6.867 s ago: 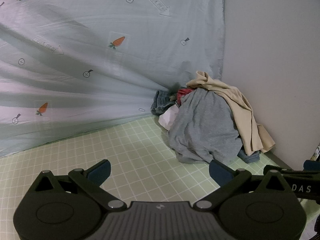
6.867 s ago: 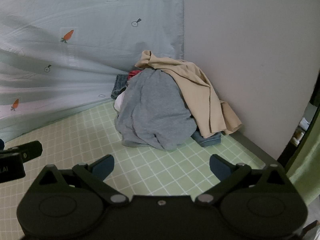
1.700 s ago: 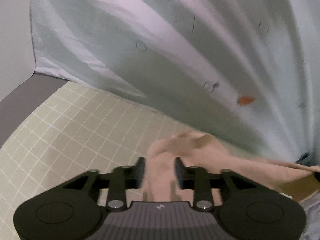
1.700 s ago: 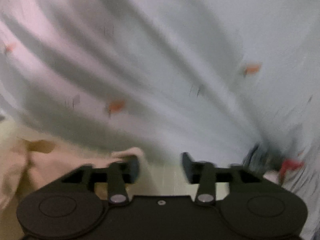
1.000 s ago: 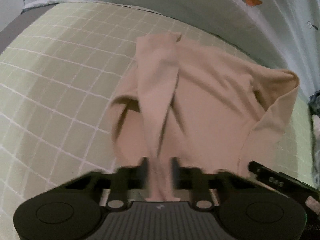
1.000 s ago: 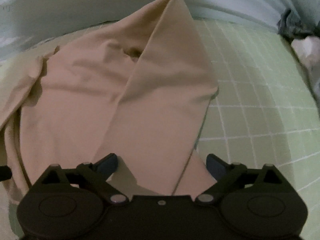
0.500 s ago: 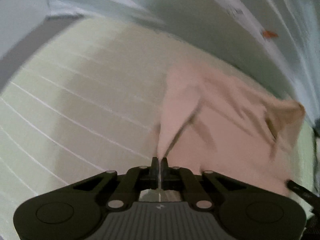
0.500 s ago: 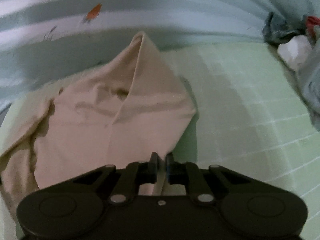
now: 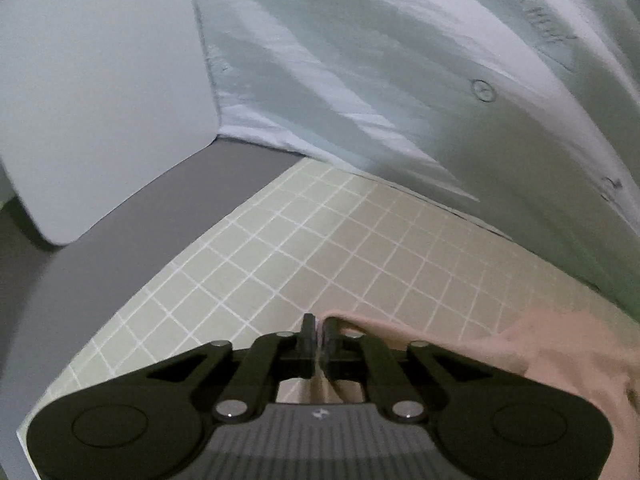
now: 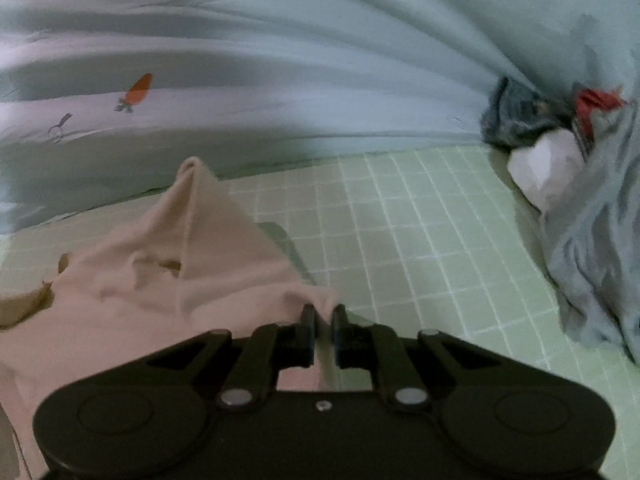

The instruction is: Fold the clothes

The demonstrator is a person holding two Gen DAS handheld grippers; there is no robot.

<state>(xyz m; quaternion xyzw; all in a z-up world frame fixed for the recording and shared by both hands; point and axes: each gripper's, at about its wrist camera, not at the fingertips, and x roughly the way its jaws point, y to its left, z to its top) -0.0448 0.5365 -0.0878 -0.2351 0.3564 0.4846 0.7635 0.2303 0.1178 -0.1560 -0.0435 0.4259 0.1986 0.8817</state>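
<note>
Tongs first: your left tongs [image 9: 319,330] are pressed almost together, pinching an edge of the beige garment [image 9: 560,360], which trails off to the right over the green checked mat [image 9: 280,264]. Your right tongs [image 10: 320,320] are likewise nearly closed, nipping a bunched fold of the same beige garment [image 10: 168,280]; the cloth lies spread on the mat [image 10: 420,240] to their left, one corner peaked upward. Behind hangs a pale sheet [image 10: 320,72] printed with carrots [image 10: 138,88]; dark lettering on it [image 9: 532,16] is too blurred to read. A pile of clothes [image 10: 580,184] sits well apart, at the right
</note>
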